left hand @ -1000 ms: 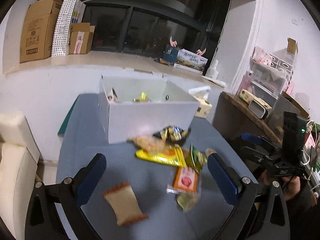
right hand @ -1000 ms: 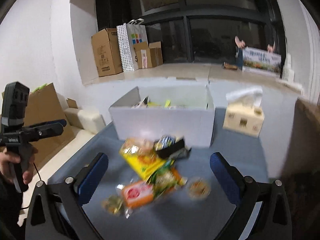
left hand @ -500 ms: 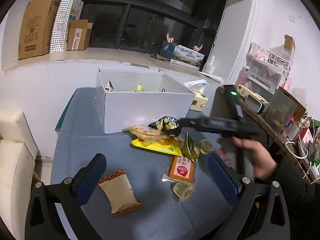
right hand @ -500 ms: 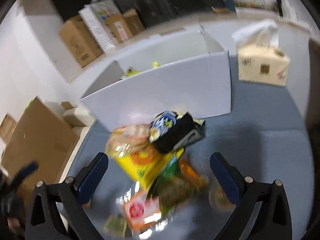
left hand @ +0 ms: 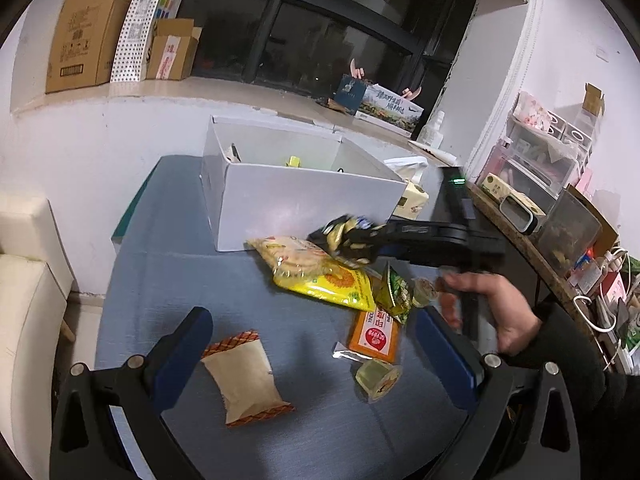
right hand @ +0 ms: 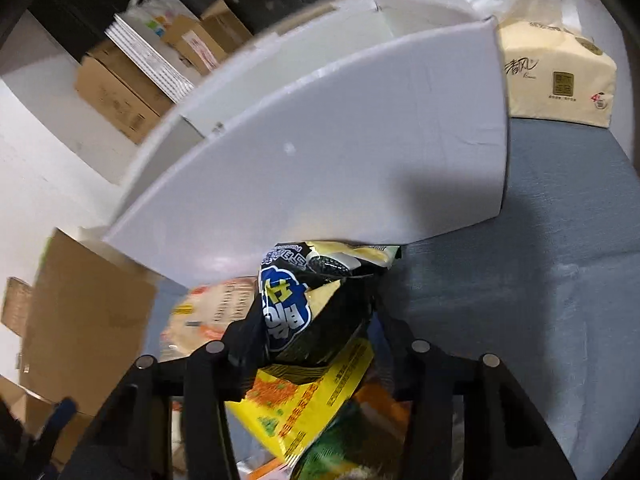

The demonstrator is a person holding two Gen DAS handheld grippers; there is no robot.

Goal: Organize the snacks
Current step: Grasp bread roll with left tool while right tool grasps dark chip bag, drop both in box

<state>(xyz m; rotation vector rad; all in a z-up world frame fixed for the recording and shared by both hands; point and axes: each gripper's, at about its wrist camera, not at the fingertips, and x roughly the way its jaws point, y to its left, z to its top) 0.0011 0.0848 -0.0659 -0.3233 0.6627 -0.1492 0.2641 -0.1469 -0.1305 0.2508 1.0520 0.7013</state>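
A white open box (left hand: 304, 200) stands at the back of the blue-grey table (left hand: 160, 280), with a pile of snacks in front of it. My right gripper (right hand: 316, 320) reaches into the pile, its jaws closing on a black snack bag (right hand: 304, 312) that is squeezed between the fingers. In the left wrist view that bag (left hand: 348, 236) sits just above a pale cracker bag (left hand: 296, 252) and a yellow packet (left hand: 332, 280). My left gripper (left hand: 316, 344) hovers open over the near table, holding nothing. A beige packet (left hand: 244, 376) lies by its left finger.
An orange packet (left hand: 374, 336), a green packet (left hand: 394, 292) and a jelly cup (left hand: 378, 376) lie near the pile. A tissue pack (right hand: 556, 76) stands right of the box. A person's hand (left hand: 492, 304) grips the right tool. Cluttered shelves line the right side.
The right gripper came in from the right, dropped to the pile and narrowed its jaws around the black bag. The left gripper stayed put and open.
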